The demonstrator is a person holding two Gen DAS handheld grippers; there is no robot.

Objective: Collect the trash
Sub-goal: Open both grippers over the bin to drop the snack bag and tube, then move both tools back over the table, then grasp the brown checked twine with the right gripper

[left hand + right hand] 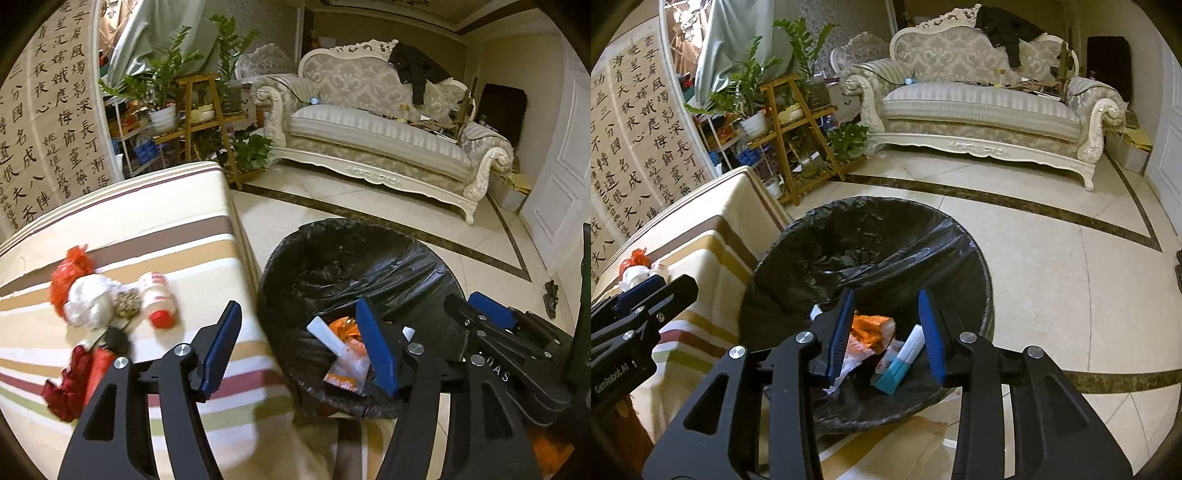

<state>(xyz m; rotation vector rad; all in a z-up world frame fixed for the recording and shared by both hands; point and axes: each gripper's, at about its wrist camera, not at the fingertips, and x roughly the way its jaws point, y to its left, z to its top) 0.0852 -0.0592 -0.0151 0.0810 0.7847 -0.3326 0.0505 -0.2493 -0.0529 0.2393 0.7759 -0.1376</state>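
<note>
Striped cloth [155, 236] covers our table. Our left gripper [299, 350] gapes wide, empty; our right gripper [886, 336] stands part open, empty, above one black-lined bin [798, 236] holding wrappers. Five scraps [110, 295] remain on the cloth.

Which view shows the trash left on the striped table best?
The left wrist view: red bag, white wad, red-capped bottle and red wrapper all show. The right wrist view catches only the red bag at its left edge.
</note>
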